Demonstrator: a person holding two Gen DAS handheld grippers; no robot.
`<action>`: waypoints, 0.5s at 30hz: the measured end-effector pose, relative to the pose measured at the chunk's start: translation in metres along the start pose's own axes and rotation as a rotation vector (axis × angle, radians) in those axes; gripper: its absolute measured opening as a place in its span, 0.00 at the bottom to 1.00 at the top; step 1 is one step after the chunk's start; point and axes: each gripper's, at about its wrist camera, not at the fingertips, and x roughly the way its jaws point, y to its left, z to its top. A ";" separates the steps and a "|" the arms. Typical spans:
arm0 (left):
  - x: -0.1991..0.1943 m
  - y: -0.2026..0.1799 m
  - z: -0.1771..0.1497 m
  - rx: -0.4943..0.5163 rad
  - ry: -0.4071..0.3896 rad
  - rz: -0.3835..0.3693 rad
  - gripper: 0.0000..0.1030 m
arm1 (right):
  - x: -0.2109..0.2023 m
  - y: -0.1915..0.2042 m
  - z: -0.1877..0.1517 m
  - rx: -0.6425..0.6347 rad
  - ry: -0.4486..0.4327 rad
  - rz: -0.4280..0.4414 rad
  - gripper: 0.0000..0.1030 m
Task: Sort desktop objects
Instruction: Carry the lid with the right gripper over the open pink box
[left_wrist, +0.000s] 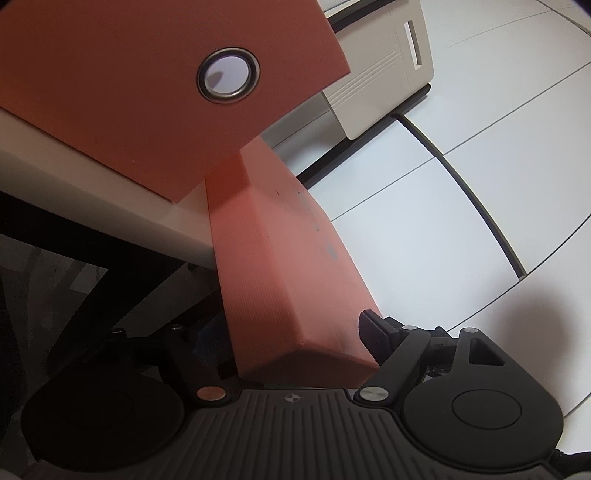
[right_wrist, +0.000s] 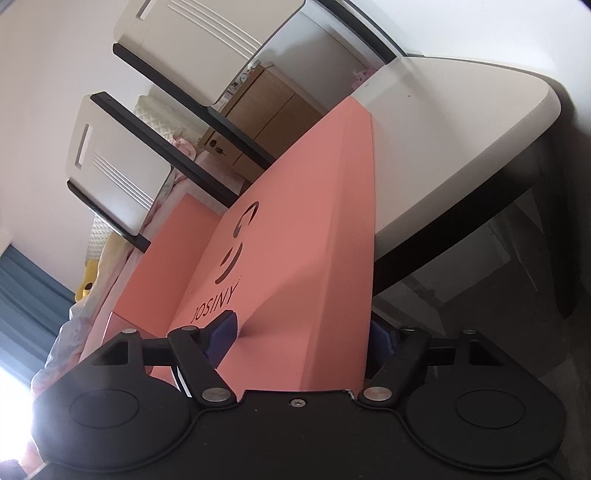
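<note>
The table (right_wrist: 443, 122) fills the right wrist view, cream-topped on dark legs, tilted hard across the frame. In the left wrist view its edge (left_wrist: 92, 184) runs pale above a dark frame, with white floor tiles (left_wrist: 443, 221) beyond. Two cream chairs (right_wrist: 114, 162) stand by the far side of the table, slotted backs showing; one chair (left_wrist: 384, 74) appears in the left view too.

On to the box (right_wrist: 295, 236), salmon pink, "JOSINY" and a curved logo printed on its top. It lies partly on the table and overhangs the near edge toward both grippers. A pink flap (left_wrist: 140, 92) with a metal eyelet (left_wrist: 228, 75) hangs high in the left view.

The right gripper (right_wrist: 299, 338) is clamped on the box's near end, blue pads pressed to either side. The left gripper (left_wrist: 299, 350) squeezes the box (left_wrist: 280, 258) as well, its black ribbed pad (left_wrist: 371, 332) flat against one face, the other finger mostly hidden behind the box.
</note>
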 end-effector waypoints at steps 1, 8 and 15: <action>0.000 0.001 0.001 -0.005 0.000 -0.005 0.82 | 0.000 -0.001 0.001 0.002 -0.009 -0.001 0.74; 0.018 -0.002 0.008 -0.006 0.002 -0.011 0.83 | 0.013 0.000 0.007 0.005 -0.025 -0.004 0.75; 0.015 -0.015 0.007 0.063 -0.005 0.019 0.73 | 0.007 0.011 0.005 -0.045 -0.018 0.026 0.68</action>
